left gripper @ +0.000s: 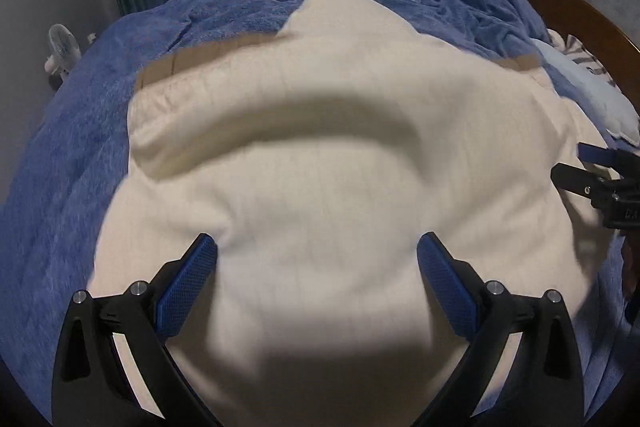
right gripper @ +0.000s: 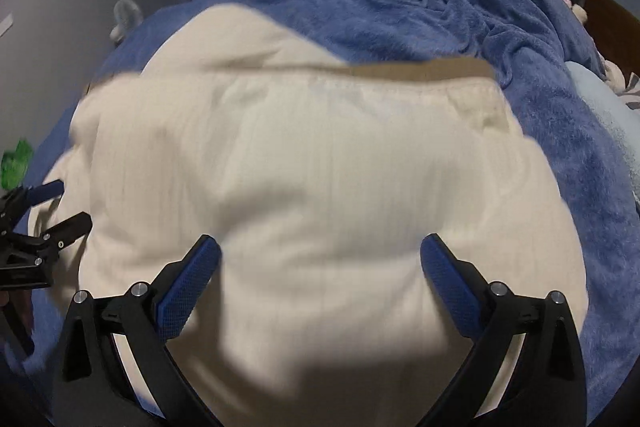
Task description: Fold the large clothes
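The cream garment (left gripper: 320, 155) lies spread on the blue blanket (left gripper: 72, 155), flat for folding, ahead of and beneath both sets of fingers. The left gripper (left gripper: 318, 259) and right gripper (right gripper: 320, 259) hover low over it, pointing forward, their 2 fingers spread wide, holding nothing

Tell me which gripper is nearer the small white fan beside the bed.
Left. The left gripper works the cream garment's side toward the fan; the right gripper is farther across.
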`<state>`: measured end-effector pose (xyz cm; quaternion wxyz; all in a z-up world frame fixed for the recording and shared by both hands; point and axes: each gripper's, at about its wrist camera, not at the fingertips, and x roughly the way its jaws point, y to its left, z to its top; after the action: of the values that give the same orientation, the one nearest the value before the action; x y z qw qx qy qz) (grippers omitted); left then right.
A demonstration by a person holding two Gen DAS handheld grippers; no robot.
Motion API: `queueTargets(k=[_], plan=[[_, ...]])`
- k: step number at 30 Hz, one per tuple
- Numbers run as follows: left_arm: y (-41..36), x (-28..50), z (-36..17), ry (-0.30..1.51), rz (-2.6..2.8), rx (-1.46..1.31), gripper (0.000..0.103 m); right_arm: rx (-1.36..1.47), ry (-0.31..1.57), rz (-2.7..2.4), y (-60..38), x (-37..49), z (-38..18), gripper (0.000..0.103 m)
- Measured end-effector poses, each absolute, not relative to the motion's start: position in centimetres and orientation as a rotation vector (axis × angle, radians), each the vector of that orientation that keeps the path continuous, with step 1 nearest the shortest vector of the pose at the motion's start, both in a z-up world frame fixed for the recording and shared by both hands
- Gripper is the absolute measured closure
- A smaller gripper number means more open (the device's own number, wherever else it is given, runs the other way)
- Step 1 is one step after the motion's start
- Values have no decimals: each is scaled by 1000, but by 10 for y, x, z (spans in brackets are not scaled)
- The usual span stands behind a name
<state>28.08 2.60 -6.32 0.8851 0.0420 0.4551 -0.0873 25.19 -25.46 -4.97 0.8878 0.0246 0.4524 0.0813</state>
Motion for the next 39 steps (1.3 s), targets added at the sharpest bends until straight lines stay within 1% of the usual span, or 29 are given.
queueTargets(k=[5, 11, 14, 17, 22, 26, 39], plan=[[34, 343, -58, 1008, -155, 90, 6, 66, 972, 134, -261, 294, -49, 6], [74, 391, -73, 1080, -39, -26, 6, 100, 1048, 68, -283, 337, -64, 7], [77, 398, -85, 1107, -47, 2, 6, 171, 1090, 58, -295, 352, -77, 7], [73, 403, -95, 1121, -53, 38, 6, 145, 1101, 48, -292, 359, -89, 6], [86, 407, -115, 1134, -99, -62, 6, 165, 1094, 34, -293, 365, -105, 6], [84, 402, -125, 1098, -94, -57, 5, 161, 1067, 15, -290, 363, -111, 6], [64, 404, -134, 1097, -44, 81, 5, 92, 1082, -20, -283, 361, -121, 6]])
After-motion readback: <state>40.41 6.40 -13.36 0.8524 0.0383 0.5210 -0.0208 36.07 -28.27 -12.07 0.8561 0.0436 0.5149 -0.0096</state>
